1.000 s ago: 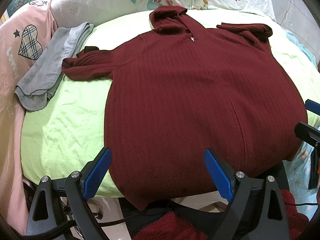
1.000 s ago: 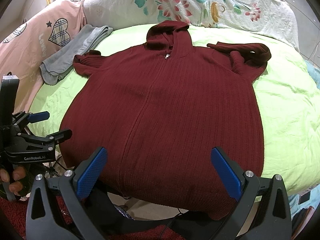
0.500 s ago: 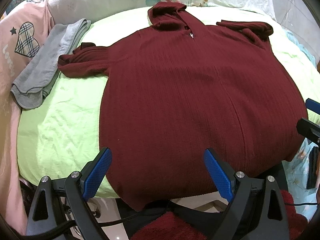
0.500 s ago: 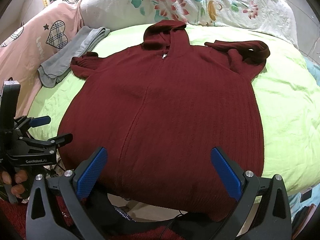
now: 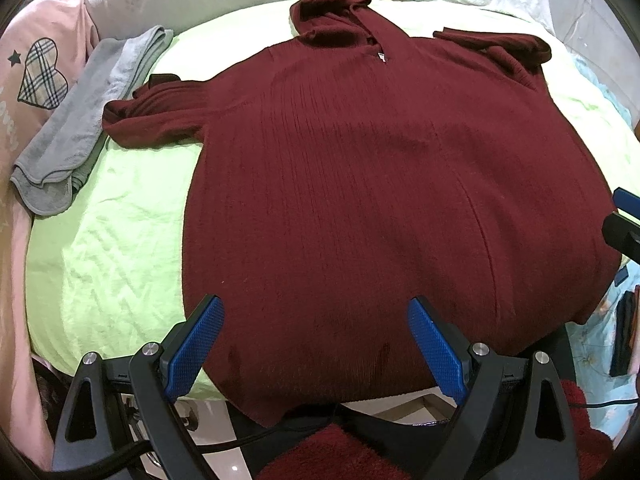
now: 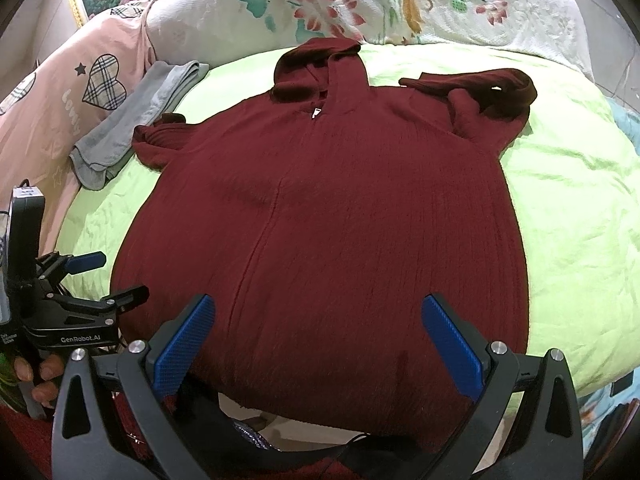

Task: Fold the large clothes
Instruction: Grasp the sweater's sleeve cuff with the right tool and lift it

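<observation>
Lime-green bedsheet (image 5: 112, 240) has your maroon hooded sweater (image 5: 380, 200) spread flat, hem nearest you. Your left gripper (image 5: 314, 344) and right gripper (image 6: 320, 344) both hover over that hem, jaws wide apart, gripping nothing.

hoodie (image 5: 360, 200): maroon, ribbed | sheet (image 5: 112, 264): lime green | towel (image 5: 80, 128): grey

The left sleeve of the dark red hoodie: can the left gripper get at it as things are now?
Probably yes. The left gripper is open over the hem, and the left sleeve lies uncovered on the green sheet, beside the grey cloth.
</observation>
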